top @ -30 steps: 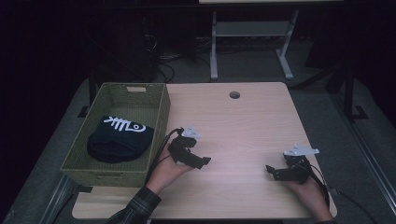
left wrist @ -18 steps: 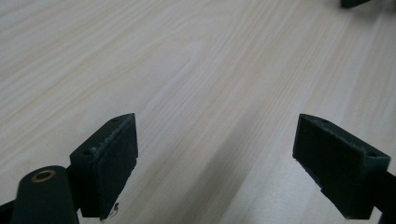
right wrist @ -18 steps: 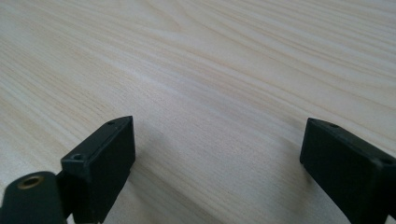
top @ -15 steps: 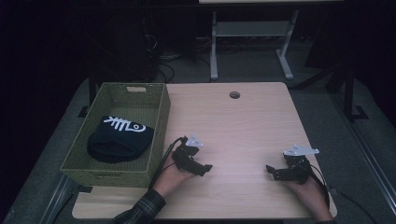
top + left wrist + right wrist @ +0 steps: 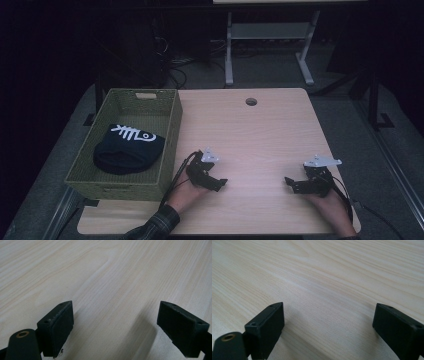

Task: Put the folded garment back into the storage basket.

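The dark knitted hat (image 5: 127,150) with a white fish-bone print lies soft and slumped in the green woven basket (image 5: 170,131), toward its near end. The basket stands on the table's left edge, its near wall close to the near-left corner. The hat looks already put away, so I judge little or nothing is left to do. Just right of the basket's near corner the left gripper (image 5: 214,182) rests low over the table (image 5: 260,135), its jaws spread wide with nothing between them. The right gripper (image 5: 294,184), near the near-right corner, is likewise gaping and empty. The tabletop is pale wood-grain laminate, smooth and flat, with a round cable hole (image 5: 251,101) near the far edge.
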A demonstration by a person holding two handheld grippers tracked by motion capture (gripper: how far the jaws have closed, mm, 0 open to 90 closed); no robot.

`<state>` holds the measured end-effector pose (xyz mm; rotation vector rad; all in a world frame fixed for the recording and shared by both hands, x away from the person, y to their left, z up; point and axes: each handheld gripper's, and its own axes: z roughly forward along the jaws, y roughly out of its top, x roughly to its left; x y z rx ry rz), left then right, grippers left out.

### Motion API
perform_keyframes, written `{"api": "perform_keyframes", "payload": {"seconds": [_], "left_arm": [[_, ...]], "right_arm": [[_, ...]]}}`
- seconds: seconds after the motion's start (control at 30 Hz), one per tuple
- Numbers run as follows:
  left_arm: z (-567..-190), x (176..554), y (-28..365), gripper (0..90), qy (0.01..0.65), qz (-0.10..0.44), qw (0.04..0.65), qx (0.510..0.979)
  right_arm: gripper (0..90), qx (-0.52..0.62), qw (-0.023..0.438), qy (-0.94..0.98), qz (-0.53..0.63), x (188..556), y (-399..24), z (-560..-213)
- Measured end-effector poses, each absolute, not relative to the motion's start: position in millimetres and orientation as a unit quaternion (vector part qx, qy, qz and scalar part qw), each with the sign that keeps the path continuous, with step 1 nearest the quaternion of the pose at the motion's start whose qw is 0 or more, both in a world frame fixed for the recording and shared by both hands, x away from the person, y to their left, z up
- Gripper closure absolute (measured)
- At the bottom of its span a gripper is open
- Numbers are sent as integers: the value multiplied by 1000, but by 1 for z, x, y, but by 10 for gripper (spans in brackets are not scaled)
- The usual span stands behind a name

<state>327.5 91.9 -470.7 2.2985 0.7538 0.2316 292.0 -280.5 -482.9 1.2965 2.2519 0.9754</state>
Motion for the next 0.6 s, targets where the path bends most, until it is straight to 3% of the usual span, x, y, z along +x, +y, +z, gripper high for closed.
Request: {"api": "perform_keyframes", "payload": {"seconds": [0.23, 0.6], "left_arm": [[-479, 323, 90, 128, 273, 117, 373, 879], [-479, 323, 90, 129, 274, 116, 373, 879]], "right_arm": [[100, 459, 182, 798, 346, 292, -281, -483], [100, 459, 182, 798, 346, 292, -281, -483]]}}
